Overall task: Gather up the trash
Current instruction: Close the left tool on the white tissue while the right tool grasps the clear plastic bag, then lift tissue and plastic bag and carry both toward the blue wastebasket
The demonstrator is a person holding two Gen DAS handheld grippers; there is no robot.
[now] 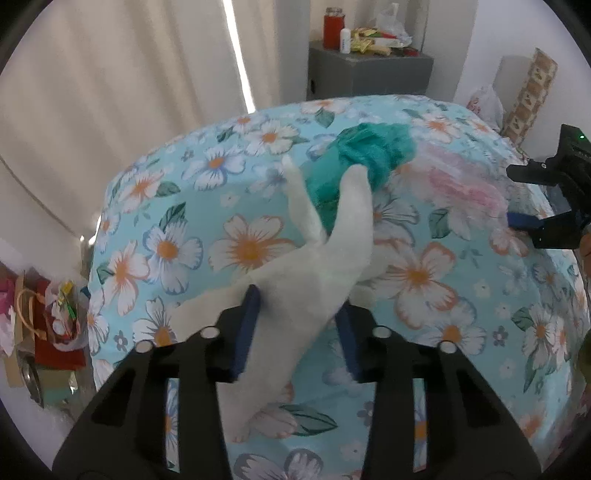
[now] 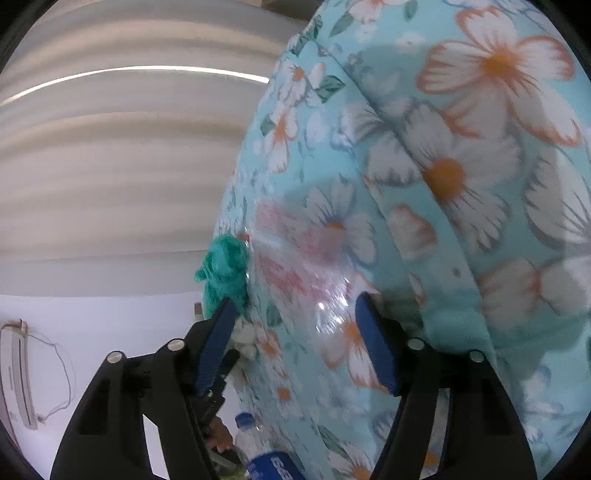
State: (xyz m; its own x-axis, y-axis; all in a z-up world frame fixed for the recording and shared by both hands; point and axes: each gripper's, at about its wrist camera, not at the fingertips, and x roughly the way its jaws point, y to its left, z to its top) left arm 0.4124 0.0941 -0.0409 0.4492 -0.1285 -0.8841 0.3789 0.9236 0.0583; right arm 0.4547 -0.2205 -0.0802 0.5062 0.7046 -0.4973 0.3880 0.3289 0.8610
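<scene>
A floral blue bed sheet (image 1: 184,240) fills both views. A limp white sheet of paper or foam (image 1: 325,258) lies on it and runs back between my left gripper's (image 1: 299,325) blue pads, which press on both its sides. Beyond its far tips sits a crumpled teal wad (image 1: 369,155). To the right lies a clear plastic bag with pink print (image 1: 461,184). My right gripper (image 1: 517,195) reaches it from the right edge. In the right wrist view that gripper (image 2: 295,325) stands open astride the clear bag (image 2: 295,258), with the teal wad (image 2: 223,269) by its left finger.
A grey cabinet (image 1: 369,74) behind the bed carries a red bottle (image 1: 332,33) and wrappers. Paper bags and clutter (image 1: 37,325) sit on the floor at the left. A white bag (image 1: 487,103) and patterned box (image 1: 532,96) stand far right. A blue-capped bottle (image 2: 251,435) lies below the bed edge.
</scene>
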